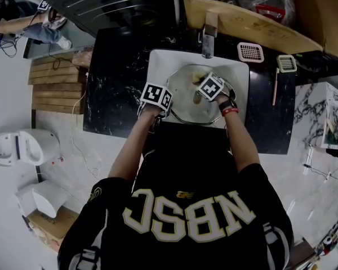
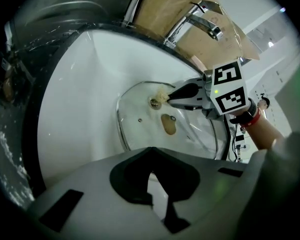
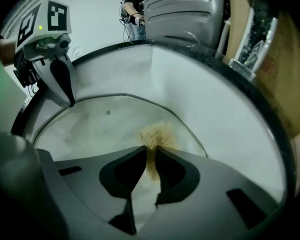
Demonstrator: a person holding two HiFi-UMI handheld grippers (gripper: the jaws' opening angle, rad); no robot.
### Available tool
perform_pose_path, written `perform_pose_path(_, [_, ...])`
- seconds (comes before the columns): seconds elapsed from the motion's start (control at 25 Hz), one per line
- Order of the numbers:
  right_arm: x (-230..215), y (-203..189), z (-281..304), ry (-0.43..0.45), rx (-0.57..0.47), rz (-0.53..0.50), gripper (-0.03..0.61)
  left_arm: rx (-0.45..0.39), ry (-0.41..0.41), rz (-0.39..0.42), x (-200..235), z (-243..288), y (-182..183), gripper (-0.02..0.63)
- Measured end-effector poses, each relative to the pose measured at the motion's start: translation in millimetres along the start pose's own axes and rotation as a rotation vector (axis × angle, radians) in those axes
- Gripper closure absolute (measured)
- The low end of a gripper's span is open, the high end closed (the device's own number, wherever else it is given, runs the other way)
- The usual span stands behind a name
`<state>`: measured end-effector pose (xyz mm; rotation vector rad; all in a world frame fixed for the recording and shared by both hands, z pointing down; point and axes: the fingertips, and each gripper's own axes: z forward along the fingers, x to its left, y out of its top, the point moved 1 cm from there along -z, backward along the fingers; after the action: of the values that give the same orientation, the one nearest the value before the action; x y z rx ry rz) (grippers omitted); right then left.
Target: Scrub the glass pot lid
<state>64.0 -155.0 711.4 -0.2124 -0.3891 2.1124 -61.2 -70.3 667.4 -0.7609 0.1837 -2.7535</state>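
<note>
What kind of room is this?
Probably a kitchen: a white sink with a tap over it sits in a black counter, and a glass pot lid lies in the sink.

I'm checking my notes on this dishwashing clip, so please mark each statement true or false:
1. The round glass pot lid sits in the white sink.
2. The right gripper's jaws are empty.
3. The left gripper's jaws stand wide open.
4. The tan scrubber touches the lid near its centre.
1. True. The round glass pot lid sits in the white sink.
2. False. The right gripper is shut on a tan fibrous scrubber.
3. False. The left gripper is shut, with its tips at the lid's rim.
4. True. In the left gripper view the scrubber presses on the glass beside the centre screw.
</note>
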Motion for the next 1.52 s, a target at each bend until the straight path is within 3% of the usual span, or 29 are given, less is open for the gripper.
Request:
perform_pose_path(0.2, [-12.0,-37.4,-21.5,0.006,0.037,0.038,0.511,-0.006,-0.005,-0.004,0.0,0.0,0.2,0.601])
perform_pose_path(0.36, [-11.7,-56.1,-42.8,0.007,0.075,0.007,0.509,-0.014,-0.005,-0.004,-0.6,-1.8,2.4,0.601])
perform_pose_path(0.64, [53.6,-74.2,-76.8,0.209,0.170,-0.044,0.511,-0.014,-0.004,0.006,0.2,-1.5,1.2,0.601])
perform_pose_path(0.76, [85.3,-69.2,-82.6,0.273,0.138,-0.069,0.511,-0.014,-0.005,0.003,0.4,-1.3,0.3,0.601])
perform_pose_path(1.12, [125.0,-12.1,-55.4,0.342,-0.004,-0.091,0.512,0.002,0.005,0.002,2.3,0.1,-0.2,0.601])
perform_pose_path(1.28, [115.9,13.0,-32.3,0.328,-0.034,-0.079,0.512,0.012,0.011,0.004,2.2,1.5,-1.2,0.601])
perform_pose_path(1.52, [80.2,32.3,5.5,0.187,-0.065,-0.080,0.514,0.022,0.011,0.005,2.2,3.3,-3.2,0.601])
